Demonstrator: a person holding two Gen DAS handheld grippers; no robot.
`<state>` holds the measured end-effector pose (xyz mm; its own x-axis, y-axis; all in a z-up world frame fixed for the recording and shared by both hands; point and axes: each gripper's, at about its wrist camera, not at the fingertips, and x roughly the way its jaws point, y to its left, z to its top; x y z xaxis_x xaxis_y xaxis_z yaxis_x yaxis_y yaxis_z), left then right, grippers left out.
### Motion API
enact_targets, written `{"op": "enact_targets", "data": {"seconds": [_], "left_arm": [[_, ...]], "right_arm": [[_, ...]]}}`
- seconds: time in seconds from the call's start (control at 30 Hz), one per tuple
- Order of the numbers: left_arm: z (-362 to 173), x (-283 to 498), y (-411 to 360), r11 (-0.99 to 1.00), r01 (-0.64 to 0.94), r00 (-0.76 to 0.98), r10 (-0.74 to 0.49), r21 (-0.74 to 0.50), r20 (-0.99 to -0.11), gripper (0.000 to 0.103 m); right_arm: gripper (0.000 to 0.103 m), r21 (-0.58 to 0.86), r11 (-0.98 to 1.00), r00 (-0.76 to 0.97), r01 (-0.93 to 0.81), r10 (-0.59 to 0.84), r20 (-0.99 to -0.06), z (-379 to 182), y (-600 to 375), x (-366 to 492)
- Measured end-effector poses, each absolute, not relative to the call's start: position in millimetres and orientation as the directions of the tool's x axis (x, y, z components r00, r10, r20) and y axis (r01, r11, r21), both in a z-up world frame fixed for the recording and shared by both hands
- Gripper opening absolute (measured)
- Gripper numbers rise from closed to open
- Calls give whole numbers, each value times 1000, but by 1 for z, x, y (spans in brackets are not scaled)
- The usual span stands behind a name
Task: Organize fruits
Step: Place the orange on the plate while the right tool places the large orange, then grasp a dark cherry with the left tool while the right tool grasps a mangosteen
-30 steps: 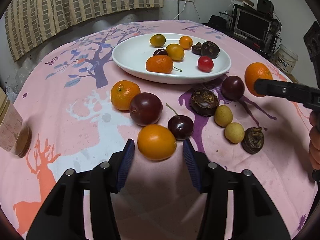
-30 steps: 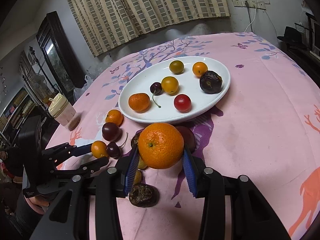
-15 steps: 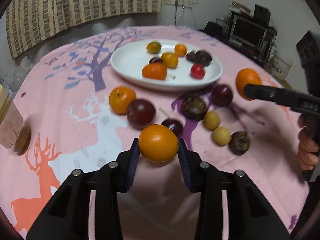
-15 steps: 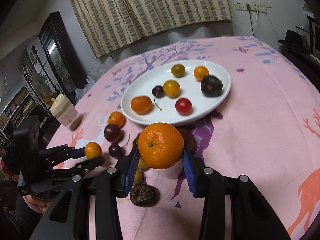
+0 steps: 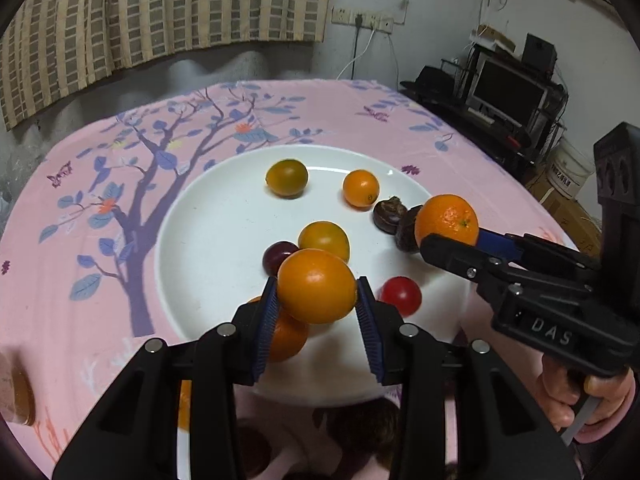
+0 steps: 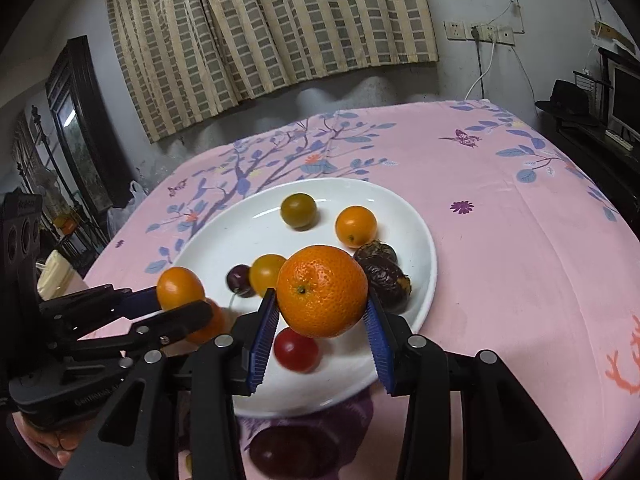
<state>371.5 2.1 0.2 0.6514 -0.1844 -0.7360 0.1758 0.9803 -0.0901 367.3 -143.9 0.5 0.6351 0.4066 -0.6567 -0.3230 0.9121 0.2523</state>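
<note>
My left gripper (image 5: pixel 317 302) is shut on a smooth orange fruit (image 5: pixel 317 286) and holds it above the near part of the white plate (image 5: pixel 208 248). My right gripper (image 6: pixel 322 318) is shut on a dimpled mandarin (image 6: pixel 322 297) and holds it above the plate's (image 6: pixel 420 240) near right side. The mandarin also shows in the left wrist view (image 5: pixel 447 221), the smooth orange fruit in the right wrist view (image 6: pixel 180 288). On the plate lie a red cherry tomato (image 6: pixel 296 350), a dark cherry (image 6: pixel 239 278), yellow and orange small fruits and two dark wrinkled fruits (image 6: pixel 386 276).
The pink patterned tablecloth (image 6: pixel 520 240) covers the round table. Dark fruits lie on the cloth in front of the plate, one being a plum (image 6: pixel 294 452). A lidded cup (image 6: pixel 54 276) stands at the left. A TV stand (image 5: pixel 508 100) is beyond the table's right side.
Both grippers have moved forward and up with their fruit, from over the loose fruits on the cloth to above the plate. Earlier still, the left gripper closed on the smooth orange fruit.
</note>
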Motion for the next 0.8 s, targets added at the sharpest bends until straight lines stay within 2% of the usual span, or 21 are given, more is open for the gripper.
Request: {"op": "enact_targets", "data": {"seconds": [0.07,0.1,0.13,0.17,0.2,0.33,0.43,0.57,0.8], "left_arm": [[-5,379,0,983,160,638,-170,-87,-751,38],[-3,378,0,985,154,650,-157,-73,-744,49],[0,376,1,988,145,663,-139,-56,-736,67],[5,372,3,991,127,680,-119,-43,-723,74],[12,366,8,993,108,700,-106,-42,-706,86],[39,342,34,994,77,753,-110,-80,-649,97],[45,327,55,996,11,777,-66,-91,-625,98],[33,304,82,993,-57,763,-23,-102,-646,98],[12,267,118,984,-138,740,26,-114,-672,98]], "right_arm": [[46,252,913,625,-320,404,-669,-4,-144,371],[50,264,908,620,-326,416,-665,-5,-145,370],[58,272,903,623,-333,427,-656,-3,-146,368],[63,269,899,637,-344,434,-637,2,-148,363],[65,267,895,644,-356,442,-624,6,-148,358],[68,271,881,668,-387,471,-576,21,-155,335],[68,291,869,648,-401,494,-580,20,-157,322],[68,304,841,594,-448,534,-602,18,-152,306],[71,139,728,431,-671,535,-727,13,-120,251]]}}
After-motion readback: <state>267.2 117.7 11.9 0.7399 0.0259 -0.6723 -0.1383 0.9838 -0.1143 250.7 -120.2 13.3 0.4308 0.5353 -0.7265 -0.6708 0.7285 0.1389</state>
